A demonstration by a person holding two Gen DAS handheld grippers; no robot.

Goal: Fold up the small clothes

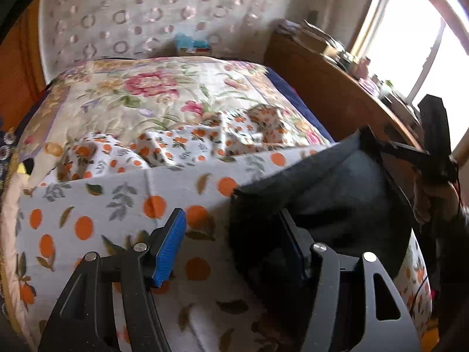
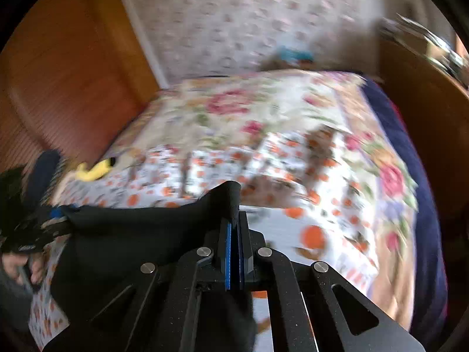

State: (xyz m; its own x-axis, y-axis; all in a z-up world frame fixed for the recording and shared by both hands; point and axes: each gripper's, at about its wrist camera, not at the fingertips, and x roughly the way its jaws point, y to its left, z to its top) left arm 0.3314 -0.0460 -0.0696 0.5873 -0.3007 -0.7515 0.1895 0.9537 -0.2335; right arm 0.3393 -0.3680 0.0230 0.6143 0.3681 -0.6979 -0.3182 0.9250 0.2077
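Both tools are over the bed, and the dark garment (image 1: 337, 182) hangs between them. Right tool (image 2: 233, 228) is pinched fully together on 1 corner of that cloth: the black fabric bunches up just above its blue pads (image 2: 228, 252) and drapes away to the left in the right wrist view. Left tool (image 1: 237, 243) stands at a middling spread, and its pads press on nothing; its left blue pad (image 1: 171, 246) is over the orange-print sheet (image 1: 117, 205), while its right finger sits against the garment's near dark edge, so the cloth lies to the right of the gap rather than inside it.

That is the relation my next move turns on. As I judge it, the garment's long axis runs across from 1 tool to the other, with the held corner high on the right side and the loose end sagging toward my left tool. My left tool is the nearer to that free end, and it would need to shift right so the edge passes between the pads before closing.

Beyond the garment, the orange-print sheet lies rumpled over a floral bedspread (image 1: 152, 88). Blur in the right wrist view keeps me from reading the far end of the cloth exactly.
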